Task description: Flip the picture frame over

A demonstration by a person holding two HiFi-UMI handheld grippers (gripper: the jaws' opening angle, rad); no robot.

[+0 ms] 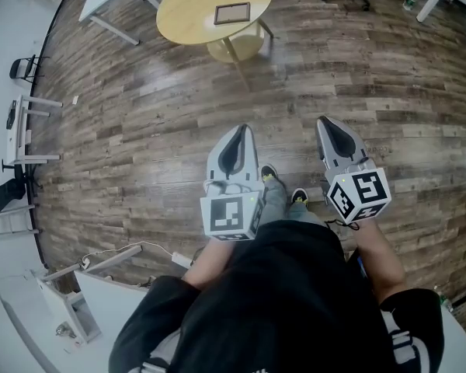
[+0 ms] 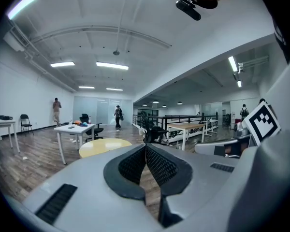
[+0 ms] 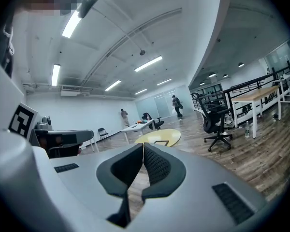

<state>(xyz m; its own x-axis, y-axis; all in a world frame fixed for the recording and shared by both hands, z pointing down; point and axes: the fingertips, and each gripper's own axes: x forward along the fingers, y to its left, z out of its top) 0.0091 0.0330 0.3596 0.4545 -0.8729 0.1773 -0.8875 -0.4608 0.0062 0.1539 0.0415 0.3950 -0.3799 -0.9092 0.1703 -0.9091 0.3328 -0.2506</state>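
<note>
Picture frame (image 1: 232,13) flat, long axis crosswise.

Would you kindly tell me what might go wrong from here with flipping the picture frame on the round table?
The brown rectangular picture frame lies flat on the round yellow table, so jaws may push it along rather than lift it. The left gripper and the right gripper are both shut and empty; arriving like that, they could knock the frame.
</note>
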